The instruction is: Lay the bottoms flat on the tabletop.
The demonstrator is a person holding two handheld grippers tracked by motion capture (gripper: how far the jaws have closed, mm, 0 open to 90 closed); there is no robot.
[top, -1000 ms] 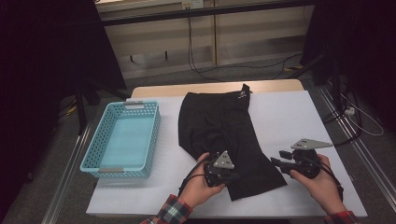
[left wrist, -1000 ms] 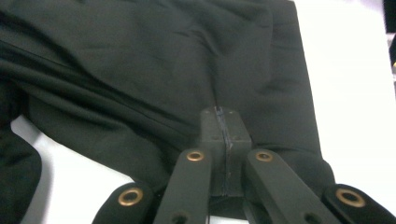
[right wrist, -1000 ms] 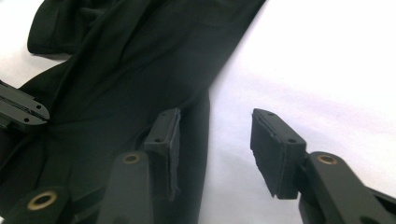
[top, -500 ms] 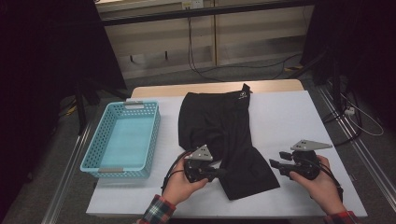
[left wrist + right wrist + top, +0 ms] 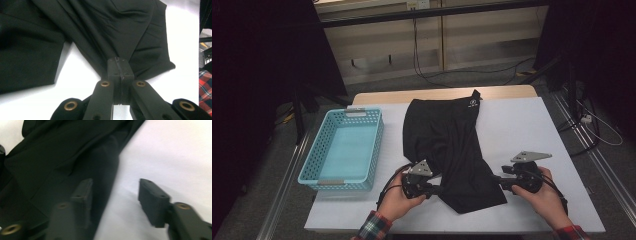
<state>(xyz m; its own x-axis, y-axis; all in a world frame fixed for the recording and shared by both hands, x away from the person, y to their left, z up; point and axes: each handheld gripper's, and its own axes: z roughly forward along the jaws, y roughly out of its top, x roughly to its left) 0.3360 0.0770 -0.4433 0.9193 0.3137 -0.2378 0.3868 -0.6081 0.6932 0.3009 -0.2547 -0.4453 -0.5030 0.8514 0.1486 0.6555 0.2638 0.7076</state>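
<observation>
Black shorts (image 5: 447,135) lie spread on the white table (image 5: 522,125), waistband at the far end. My left gripper (image 5: 439,190) is shut on a pinch of the cloth at the shorts' near left edge; in the left gripper view the fabric (image 5: 100,25) fans out from the closed jaws of that gripper (image 5: 119,67). My right gripper (image 5: 497,181) is at the shorts' near right edge. Its jaws have just been closing; in the right gripper view the gripper (image 5: 115,197) still stands open astride the cloth's edge (image 5: 62,152), one jaw over fabric, the other over bare table.
A light blue plastic basket (image 5: 341,186) stands on the table's left side, close to my left hand. White tabletop stretches to the right of the shorts. Cables and dark stands are on the floor behind and to the right of the table.
My left gripper has moved to the left, dragging the shorts' near corner with it, so the lower part of the cloth now bunches and slants. The right hand has stayed put.
</observation>
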